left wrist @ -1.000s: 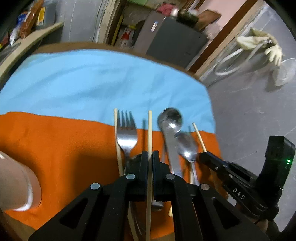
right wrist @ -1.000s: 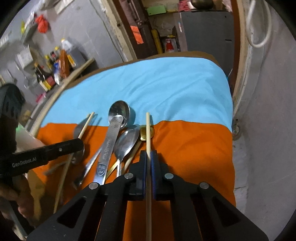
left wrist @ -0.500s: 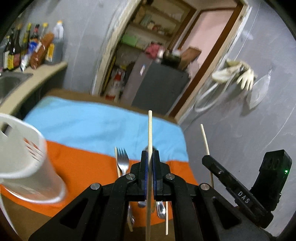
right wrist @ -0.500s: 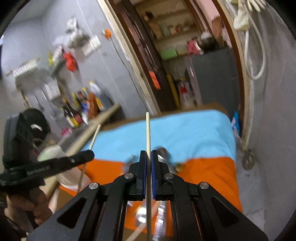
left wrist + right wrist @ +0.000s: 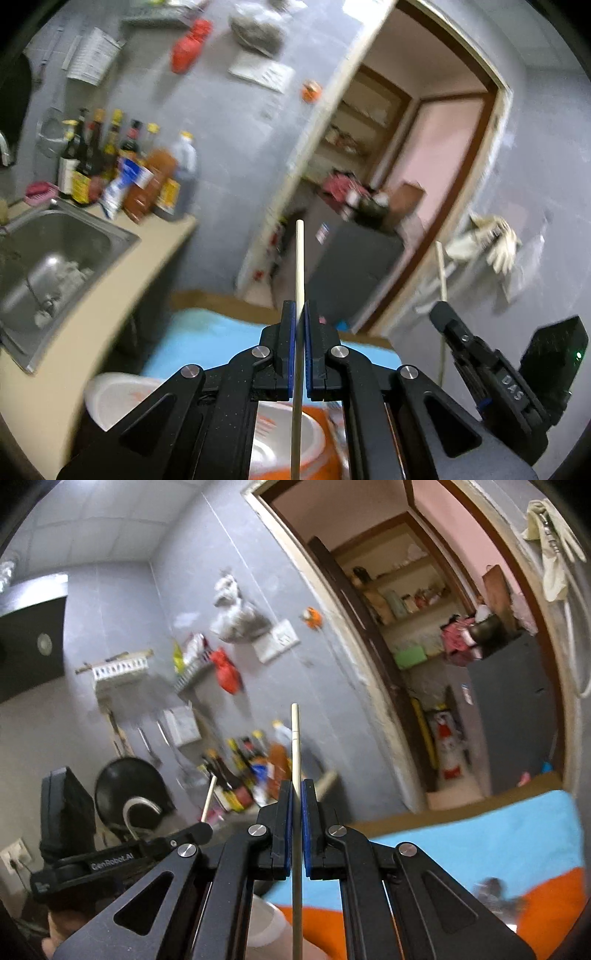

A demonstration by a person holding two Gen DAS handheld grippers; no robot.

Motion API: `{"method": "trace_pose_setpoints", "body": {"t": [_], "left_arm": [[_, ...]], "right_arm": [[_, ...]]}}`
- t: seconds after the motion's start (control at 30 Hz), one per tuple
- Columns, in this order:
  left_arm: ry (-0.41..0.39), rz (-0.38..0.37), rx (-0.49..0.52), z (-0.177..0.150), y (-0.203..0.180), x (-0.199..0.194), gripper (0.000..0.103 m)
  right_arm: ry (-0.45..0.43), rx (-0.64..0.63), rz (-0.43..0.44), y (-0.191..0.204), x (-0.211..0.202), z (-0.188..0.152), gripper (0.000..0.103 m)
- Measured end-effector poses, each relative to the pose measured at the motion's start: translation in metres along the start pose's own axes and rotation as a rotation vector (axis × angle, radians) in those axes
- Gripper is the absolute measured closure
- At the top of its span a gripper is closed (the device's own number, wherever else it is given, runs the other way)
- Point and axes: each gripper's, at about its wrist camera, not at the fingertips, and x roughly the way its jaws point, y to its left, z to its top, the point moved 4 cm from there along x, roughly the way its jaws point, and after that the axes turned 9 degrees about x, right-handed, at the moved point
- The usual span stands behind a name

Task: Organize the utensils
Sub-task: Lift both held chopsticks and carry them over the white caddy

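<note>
Each hand-held gripper, left (image 5: pixel 300 321) and right (image 5: pixel 295 801), pinches one chopstick (image 5: pixel 299 266) (image 5: pixel 295 738), both up off the bench. White holder (image 5: pixel 110 391) sits below; neither stick is in yet. Other utensils (image 5: pixel 491 888) likely remain on the cloth (image 5: pixel 480 834).

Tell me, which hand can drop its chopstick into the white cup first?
Probably the left. Its fingers pinch a chopstick with the white holder right below them. The right fingers also pinch a chopstick, but there the holder sits lower and off to the side.
</note>
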Motion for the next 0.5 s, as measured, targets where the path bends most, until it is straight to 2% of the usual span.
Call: {"method": "trace_pose_setpoints", "body": {"t": [0.13, 0.3, 0.4, 0.5], "left_arm": [[-0.076, 0.047, -0.041, 0.008, 0.051, -0.006, 0.101], [-0.158, 0.084, -0.143, -0.001, 0.116, -0.007, 0.101], [-0.195, 0.106, -0.178, -0.009, 0.139, -0.009, 0.101], [-0.232, 0.138, -0.167, -0.020, 0.145, -0.012, 0.101]], "right_arm": [[-0.064, 0.045, 0.032, 0.022, 0.029, -0.008, 0.100], [-0.112, 0.088, 0.041, 0.019, 0.046, -0.027, 0.100], [-0.136, 0.093, 0.023, 0.011, 0.049, -0.037, 0.100], [-0.152, 0.082, -0.002, 0.002, 0.049, -0.045, 0.100]]}}
